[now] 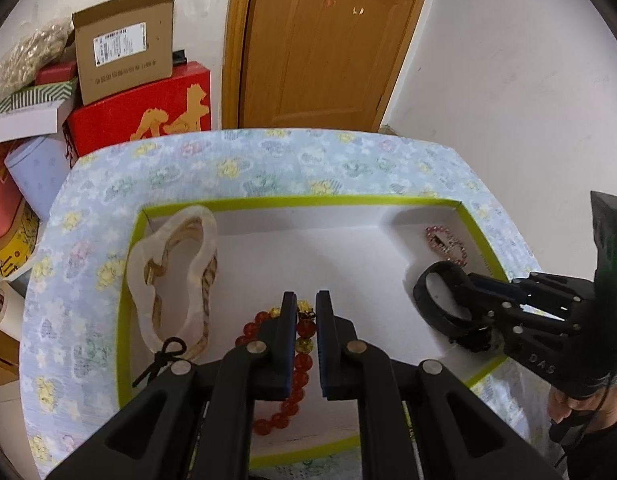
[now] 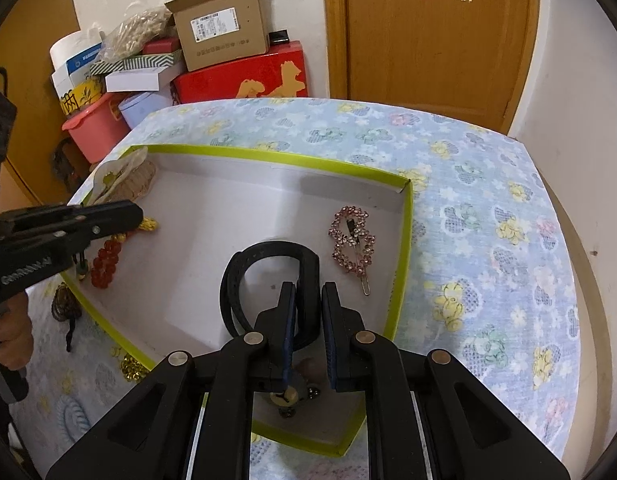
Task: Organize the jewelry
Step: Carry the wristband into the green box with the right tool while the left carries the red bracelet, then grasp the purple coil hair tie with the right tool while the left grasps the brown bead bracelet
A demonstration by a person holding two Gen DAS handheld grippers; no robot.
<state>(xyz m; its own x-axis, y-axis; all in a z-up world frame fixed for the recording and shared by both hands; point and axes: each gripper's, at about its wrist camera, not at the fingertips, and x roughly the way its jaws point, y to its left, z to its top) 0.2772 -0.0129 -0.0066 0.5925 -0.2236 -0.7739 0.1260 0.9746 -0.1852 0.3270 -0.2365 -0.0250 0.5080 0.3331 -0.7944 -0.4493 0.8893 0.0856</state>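
Your left tongs (image 1: 306, 312) hang low inside the tray (image 1: 126, 280), over the red bead bracelet (image 1: 298, 364). The fingers stand a little apart, and part of the bracelet shows in the gap between them; I cannot tell if they touch the beads. The bracelet lies on the white floor of the tray, near the front left, and it has some gold beads at its far end.

Your right tongs (image 2: 308, 308) are in the front right part of the same tray (image 2: 404, 240). The black strap (image 2: 264, 256) passes between the fingers, and the left finger lies against it, but a gap remains on the other side, so I cannot say it is clamped. The strap curves up in a loop in front of the tongs.

The pink hair clip (image 2: 353, 240) lies flat on the tray floor, just right of the strap and near the right wall. A pale shell bangle (image 1: 168, 276) leans in the far left corner of the tray, with a straw-coloured piece behind it.

The tray has a yellow-green rim and sits on the bench with a blue flowered cloth (image 2: 488, 200). Behind the bench you see stacked boxes (image 1: 136, 116) and a wooden door (image 1: 324, 44).
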